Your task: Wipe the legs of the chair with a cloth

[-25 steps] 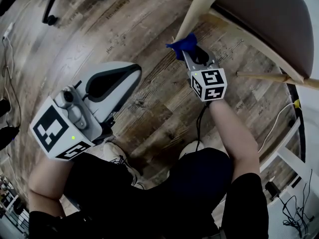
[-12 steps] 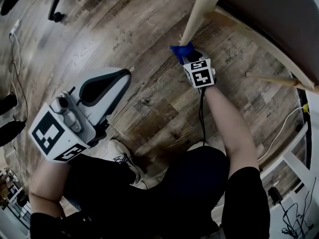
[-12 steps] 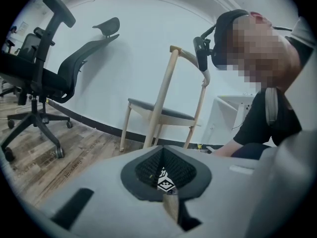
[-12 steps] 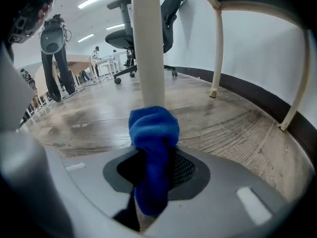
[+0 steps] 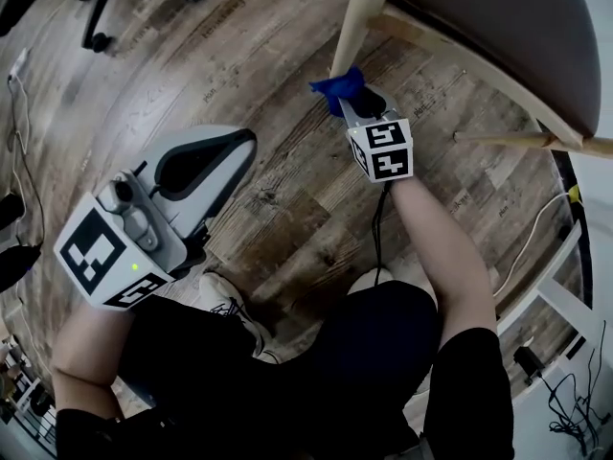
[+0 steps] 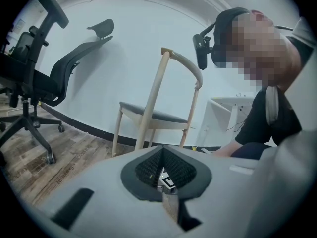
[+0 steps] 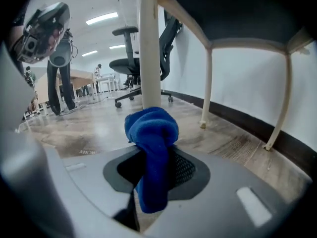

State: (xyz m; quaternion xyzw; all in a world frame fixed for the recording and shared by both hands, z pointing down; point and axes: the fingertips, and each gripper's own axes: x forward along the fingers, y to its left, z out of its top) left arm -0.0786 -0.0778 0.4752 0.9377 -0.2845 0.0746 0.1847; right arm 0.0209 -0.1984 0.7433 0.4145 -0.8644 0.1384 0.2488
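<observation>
Two hand-held grippers are in play, but only one is at the work. The right hand-held gripper (image 7: 153,158) has its jaws clamped on a blue cloth (image 7: 151,128), the bunched top of which stands proud of the jaws. Directly ahead of it rises the chair's near leg (image 7: 148,48), a pale wooden post. Its long axis is upright, running from the floor (image 5: 268,190) up to the corner of the seat frame. In the head view the cloth (image 5: 335,84) appears to lie against the lower part of that leg (image 5: 359,17), on the side facing the person, though actual contact cannot be confirmed.

The left hand-held gripper (image 6: 166,175) hangs well back on the person's left, its jaws brought together with nothing between them. The whole chair (image 6: 153,118) lies some way in front of it, so the right hand is clearly the nearer one.

Judging from this, the coming stroke must follow the leg's length. Upward it is bounded by the seat (image 5: 517,27). The far legs (image 7: 208,83) stand well apart toward the wall. Open floor lies around the near leg, leaving room to bring the cloth round its other faces. An office chair (image 6: 44,68) stands far off to the left.
</observation>
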